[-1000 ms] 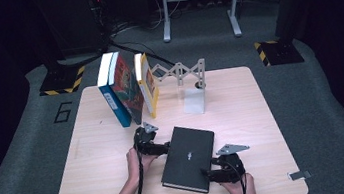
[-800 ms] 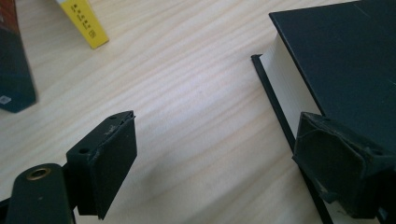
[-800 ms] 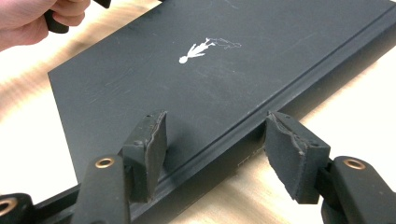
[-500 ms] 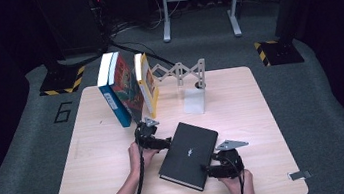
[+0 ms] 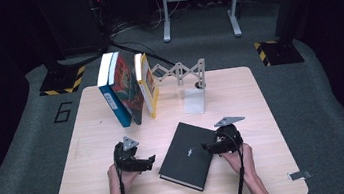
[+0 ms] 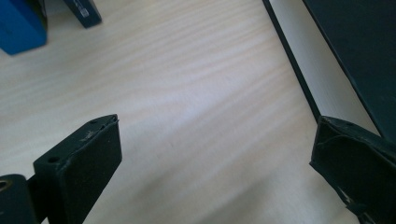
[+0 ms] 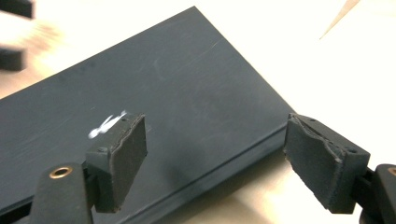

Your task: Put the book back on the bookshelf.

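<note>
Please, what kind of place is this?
Probably a lab or recording studio: a wooden table on grey carpet, hazard-striped stand bases around it, and a floor marking "6".

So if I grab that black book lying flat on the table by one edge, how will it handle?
The black book looks like a thick hardcover with a rigid board, so it should stay stiff, not flop. Its thick page block suggests it is fairly heavy, so held by one edge it may sag or twist. The cover looks smooth, so it could slip. Lying flat, it won't roll or tip.

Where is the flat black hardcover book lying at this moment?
In the high view, the black hardcover book lies flat on the pale wooden table, near its front edge, between the left gripper and right gripper.
</note>
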